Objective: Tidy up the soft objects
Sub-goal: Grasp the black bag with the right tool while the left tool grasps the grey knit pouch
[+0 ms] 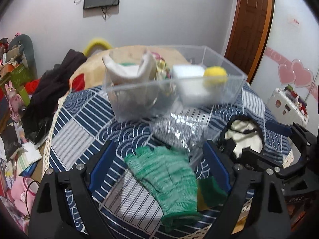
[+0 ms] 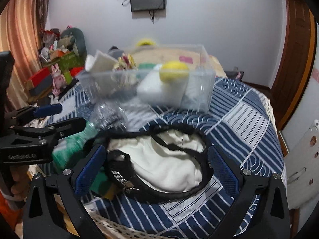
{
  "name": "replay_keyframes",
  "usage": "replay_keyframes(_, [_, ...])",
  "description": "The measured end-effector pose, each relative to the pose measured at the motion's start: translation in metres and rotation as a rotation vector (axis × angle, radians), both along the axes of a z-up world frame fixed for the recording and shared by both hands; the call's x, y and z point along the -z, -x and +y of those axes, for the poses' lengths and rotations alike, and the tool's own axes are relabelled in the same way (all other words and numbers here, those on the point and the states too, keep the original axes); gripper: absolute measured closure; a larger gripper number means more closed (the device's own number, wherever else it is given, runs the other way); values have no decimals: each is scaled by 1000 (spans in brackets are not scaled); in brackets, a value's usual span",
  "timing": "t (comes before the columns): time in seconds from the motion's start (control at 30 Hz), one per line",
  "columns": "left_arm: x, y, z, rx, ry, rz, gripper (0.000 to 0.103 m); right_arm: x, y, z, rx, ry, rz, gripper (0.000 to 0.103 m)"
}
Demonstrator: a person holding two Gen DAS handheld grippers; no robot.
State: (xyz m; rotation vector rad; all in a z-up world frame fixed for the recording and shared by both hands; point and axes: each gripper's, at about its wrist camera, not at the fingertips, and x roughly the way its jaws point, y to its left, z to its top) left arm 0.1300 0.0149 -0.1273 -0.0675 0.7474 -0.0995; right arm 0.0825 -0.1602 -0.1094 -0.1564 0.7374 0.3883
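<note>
Motion blur is smearing much of what I am seeing: the clear plastic bin (image 1: 175, 81) at twelve o'clock is reading soft at its walls, and the crinkled clear plastic piece (image 1: 179, 129) just in front of it is hard to make out. Inside the bin, a cream cloth (image 1: 129, 69), a white block (image 1: 189, 75) and a yellow ball (image 1: 216, 74) are showing; smaller patterned things between them are too blurred to name.

My left claw (image 1: 157, 167) is standing with its blue pads wide apart, the green knit glove (image 1: 169, 177) lying between them on the blue patterned cover (image 1: 83, 119), not gripped. The glove's cuff is running out under my frame at six o'clock, and a green and yellow piece at four o'clock is half hidden by my finger.

My right claw (image 2: 157, 163) is also spread wide, straddling the black-rimmed cream fabric item (image 2: 169, 163), pads just beside its rim. Its near left edge is covering something green.

The cover's lace edge is falling away at six o'clock; bare cover is lying open at two o'clock in the right view.
</note>
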Motion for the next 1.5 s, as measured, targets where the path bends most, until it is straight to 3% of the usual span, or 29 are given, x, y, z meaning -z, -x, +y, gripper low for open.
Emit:
replay_keyframes(0.23, [9, -15, -6, 11, -2, 46, 14, 16, -11, -10, 41, 14, 60, 0])
replay_keyframes(0.37, [11, -29, -11, 25, 8, 66, 14, 26, -15, -20, 23, -42, 115, 1])
replay_keyframes(0.4, [11, -32, -14, 31, 9, 72, 14, 26, -14, -21, 20, -38, 107, 5])
replay_keyframes(0.53, [14, -44, -22, 38, -3, 89, 14, 24, -5, -18, 20, 20, 62, 42])
replay_keyframes(0.57, [14, -47, -24, 42, -2, 93, 14, 24, -4, -19, 13, 15, 60, 44])
replay_keyframes(0.67, [15, -52, -30, 59, -1, 102, 15, 22, -3, -23, 11, 8, 53, 62])
replay_keyframes(0.73, [17, -55, -34, 64, -9, 104, 23, 19, -2, -25, 7, -1, 50, 78])
replay_keyframes(0.9, [22, -62, -32, 86, 53, 123, 42, 17, -1, -36, 26, 3, 28, 84])
replay_keyframes(1.03, [20, -55, -29, 89, 55, 104, 54, 9, -2, -46, 67, -11, 7, 84])
replay_keyframes(1.23, [10, -36, -15, 76, 65, 63, 61, -7, 4, -65, 123, -58, -31, 84])
replay_keyframes(1.5, [-27, -2, -1, 49, 63, -67, 62, -29, 0, -52, 122, -84, -91, 84])
